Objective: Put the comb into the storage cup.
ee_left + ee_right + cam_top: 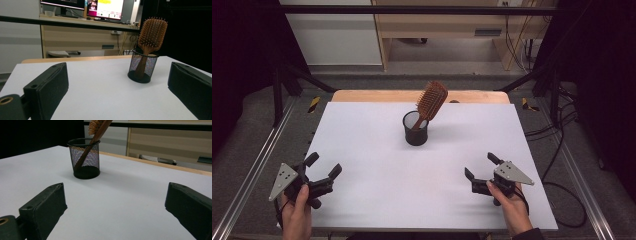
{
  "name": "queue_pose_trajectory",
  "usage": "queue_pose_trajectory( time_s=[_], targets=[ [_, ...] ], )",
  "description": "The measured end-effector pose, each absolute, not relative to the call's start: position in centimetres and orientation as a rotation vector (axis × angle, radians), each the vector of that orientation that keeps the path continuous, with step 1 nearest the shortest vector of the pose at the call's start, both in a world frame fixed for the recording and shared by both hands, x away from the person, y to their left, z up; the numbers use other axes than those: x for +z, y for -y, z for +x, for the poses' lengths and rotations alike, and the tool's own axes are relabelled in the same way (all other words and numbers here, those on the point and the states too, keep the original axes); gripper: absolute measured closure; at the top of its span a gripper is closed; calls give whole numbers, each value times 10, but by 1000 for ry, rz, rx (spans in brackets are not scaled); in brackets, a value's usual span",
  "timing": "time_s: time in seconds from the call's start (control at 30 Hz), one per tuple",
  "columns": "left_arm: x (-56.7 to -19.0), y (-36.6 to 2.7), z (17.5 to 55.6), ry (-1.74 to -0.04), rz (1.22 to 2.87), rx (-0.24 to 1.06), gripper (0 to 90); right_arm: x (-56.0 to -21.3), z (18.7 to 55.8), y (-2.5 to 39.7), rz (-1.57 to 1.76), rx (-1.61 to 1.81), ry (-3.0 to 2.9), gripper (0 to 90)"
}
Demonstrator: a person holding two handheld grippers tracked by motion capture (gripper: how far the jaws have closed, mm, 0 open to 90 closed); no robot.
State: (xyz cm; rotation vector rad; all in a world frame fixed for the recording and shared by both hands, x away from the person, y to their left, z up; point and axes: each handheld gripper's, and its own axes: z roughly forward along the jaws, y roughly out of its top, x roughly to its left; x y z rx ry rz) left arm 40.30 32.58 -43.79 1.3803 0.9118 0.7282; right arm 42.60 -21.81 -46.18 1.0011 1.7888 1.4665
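**Inspector:** Status of the work piece?

**Assistant:** The wooden hairbrush [430, 102] stands handle-down in the black mesh cup [415, 131], head leaning toward the table's right and well above the rim. The cup sits on the white table [377, 165], toward its far middle — upright, nothing else beside it.

**Inspector:** And the tongs?

**Assistant:** The left gripper [324, 171] rests at the near left corner, jaws spread wide and empty. The right gripper [479, 167] sits at the near right, jaws likewise wide with nothing between them. Both are well apart from the cup; each gripper view looks across bare table at it.

**Inspector:** Progress, then?

**Assistant:** My judgement: either nothing has begun or the brush has been stowed and the hands are parked — the pictures cannot settle which. If the brush is to come out, the whole reach, grasp and lift remain.
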Motion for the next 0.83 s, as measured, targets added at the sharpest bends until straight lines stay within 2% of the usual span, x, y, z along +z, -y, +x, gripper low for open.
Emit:
queue_pose_trajectory(
  time_s=[0.83],
  targets=[
    [-440, -319, 405, -896, 1405, 710, 33, -465, 443, 192, 901, 1504, -1804, 47]
  ],
)
